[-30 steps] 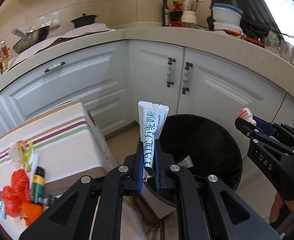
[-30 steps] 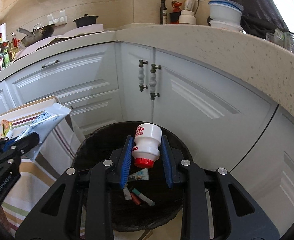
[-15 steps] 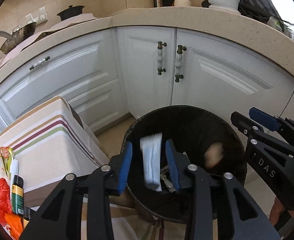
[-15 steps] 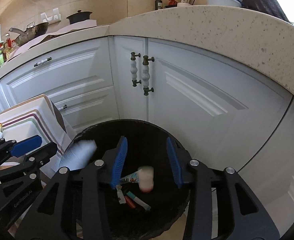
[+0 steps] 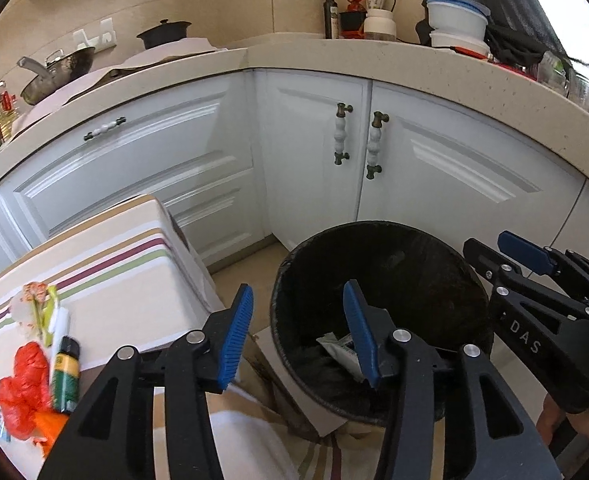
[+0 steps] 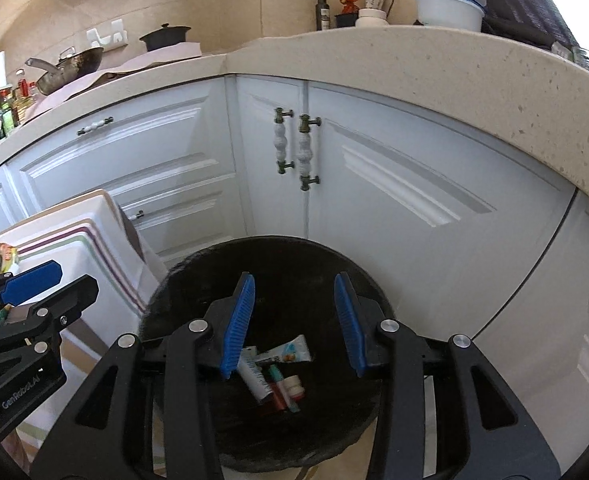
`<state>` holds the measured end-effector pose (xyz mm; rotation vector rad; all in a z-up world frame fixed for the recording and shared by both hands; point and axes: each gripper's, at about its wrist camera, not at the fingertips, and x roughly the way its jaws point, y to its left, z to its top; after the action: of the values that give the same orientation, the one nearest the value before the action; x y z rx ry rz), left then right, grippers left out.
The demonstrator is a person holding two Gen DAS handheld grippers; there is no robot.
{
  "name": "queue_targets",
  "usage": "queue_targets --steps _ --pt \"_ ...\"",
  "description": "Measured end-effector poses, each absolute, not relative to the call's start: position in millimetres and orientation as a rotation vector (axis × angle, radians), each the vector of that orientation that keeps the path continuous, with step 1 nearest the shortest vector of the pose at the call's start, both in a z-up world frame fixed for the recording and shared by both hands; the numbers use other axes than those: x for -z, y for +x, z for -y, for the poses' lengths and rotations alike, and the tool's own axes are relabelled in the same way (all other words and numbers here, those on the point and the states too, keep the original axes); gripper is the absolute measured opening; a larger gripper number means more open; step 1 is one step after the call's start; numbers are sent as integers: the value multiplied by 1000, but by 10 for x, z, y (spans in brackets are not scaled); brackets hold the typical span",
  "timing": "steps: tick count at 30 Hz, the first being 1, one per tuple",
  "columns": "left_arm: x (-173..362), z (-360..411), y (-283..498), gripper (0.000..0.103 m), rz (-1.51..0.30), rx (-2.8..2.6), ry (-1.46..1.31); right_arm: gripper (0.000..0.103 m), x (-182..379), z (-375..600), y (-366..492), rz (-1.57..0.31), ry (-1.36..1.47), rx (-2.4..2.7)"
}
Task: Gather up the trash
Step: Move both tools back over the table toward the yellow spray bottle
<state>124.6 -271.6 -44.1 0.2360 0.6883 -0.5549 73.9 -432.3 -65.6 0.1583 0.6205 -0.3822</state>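
- White kitchen cabinets (image 6: 374, 184) back a round black trash bin (image 6: 182, 280).
- Left gripper (image 5: 298, 336) opening, right gripper (image 6: 294, 320) released; both empty over the bin.
- Dropped wrappers and tubes (image 6: 278, 372) lie inside the bin.
- Next: fetch the red wrapper (image 5: 26, 384) and small green bottle (image 5: 65, 372) from the striped table (image 5: 106, 256) left of the bin.

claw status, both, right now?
Left claw: jaws opening, nothing between them, above the trash bin.
Right claw: open, empty.

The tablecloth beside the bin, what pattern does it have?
Cream tablecloth with tan, maroon and green stripes; the left wrist view shows it best.
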Motion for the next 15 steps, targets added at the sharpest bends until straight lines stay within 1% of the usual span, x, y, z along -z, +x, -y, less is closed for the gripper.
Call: queue_targets --steps 8,15 --pt "331 2226 1130 47 -668 485 220 41 595 3911 727 -621 179 305" --pt "277 1583 1074 49 -674 375 174 41 535 3411 777 -627 163 204"
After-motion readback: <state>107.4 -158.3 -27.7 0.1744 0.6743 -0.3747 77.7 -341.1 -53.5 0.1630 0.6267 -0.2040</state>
